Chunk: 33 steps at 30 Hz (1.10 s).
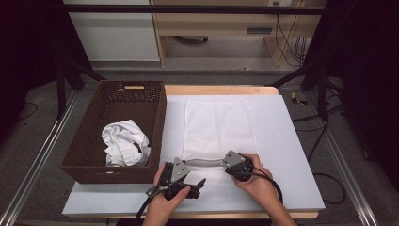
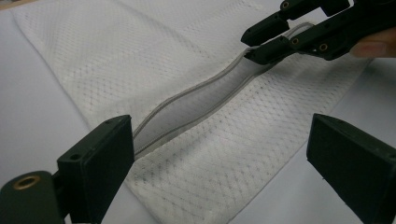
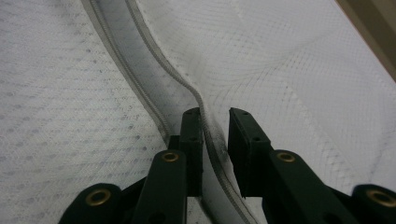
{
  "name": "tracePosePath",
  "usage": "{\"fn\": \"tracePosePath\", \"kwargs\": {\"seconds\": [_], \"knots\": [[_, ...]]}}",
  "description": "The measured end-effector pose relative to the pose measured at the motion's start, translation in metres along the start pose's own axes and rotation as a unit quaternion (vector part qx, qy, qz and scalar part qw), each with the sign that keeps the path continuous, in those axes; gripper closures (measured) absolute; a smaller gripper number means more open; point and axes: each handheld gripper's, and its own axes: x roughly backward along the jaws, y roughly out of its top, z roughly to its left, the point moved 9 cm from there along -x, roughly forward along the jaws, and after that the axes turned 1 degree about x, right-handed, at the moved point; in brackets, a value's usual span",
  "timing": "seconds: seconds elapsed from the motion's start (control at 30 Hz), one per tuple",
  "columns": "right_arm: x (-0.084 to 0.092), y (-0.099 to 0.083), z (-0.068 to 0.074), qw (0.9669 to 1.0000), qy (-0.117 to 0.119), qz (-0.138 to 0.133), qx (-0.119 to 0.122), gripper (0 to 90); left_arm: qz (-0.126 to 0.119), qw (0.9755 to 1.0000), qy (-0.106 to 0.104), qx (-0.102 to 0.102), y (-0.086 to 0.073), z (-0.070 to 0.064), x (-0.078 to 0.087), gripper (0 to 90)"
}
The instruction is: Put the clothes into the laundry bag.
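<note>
Lying on a white table (image 1: 291,155) between dark curtains, the mesh bag (image 1: 216,125) meets a wide-open left hand-held gripper (image 2: 219,158) and a narrow right hand-held gripper (image 3: 215,140) straddling its zipper edge.

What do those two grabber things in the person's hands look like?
The left gripper and right gripper are both black and boxy. Each wears a grey three-cornered plate on top and trails a black cable toward the person. Close up, the jaws are flat black blocks on jointed arms with little brass-coloured rings at the joints. No sleeves reach the wrists.
</note>
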Motion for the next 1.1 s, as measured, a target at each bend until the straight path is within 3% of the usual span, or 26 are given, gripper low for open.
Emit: {"fn": "tracePosePath", "kwargs": {"seconds": [0.37, 0.7, 0.77, 1.1], "knots": [[-0.004, 0.001, 0.000, 0.9998, 0.016, 0.001, -0.014, 84.3, 0.002, 1.0000, -0.002, -0.004, -0.001, -0.003, -0.002, 7.8], [-0.001, 0.003, -0.005, 0.9983, 0.022, -0.007, -0.053, 88.4, 0.006, 1.0000, -0.001, -0.006, -0.002, -0.003, -0.003, 7.8], [0.001, 0.005, -0.008, 0.9977, 0.015, -0.012, -0.065, 88.7, 0.006, 1.0000, -0.001, -0.006, -0.002, -0.004, -0.003, 7.7], [0.006, 0.010, -0.012, 0.9966, 0.003, -0.025, -0.079, 88.8, 0.009, 0.9999, 0.001, -0.008, -0.003, -0.005, -0.005, 7.7]]}}
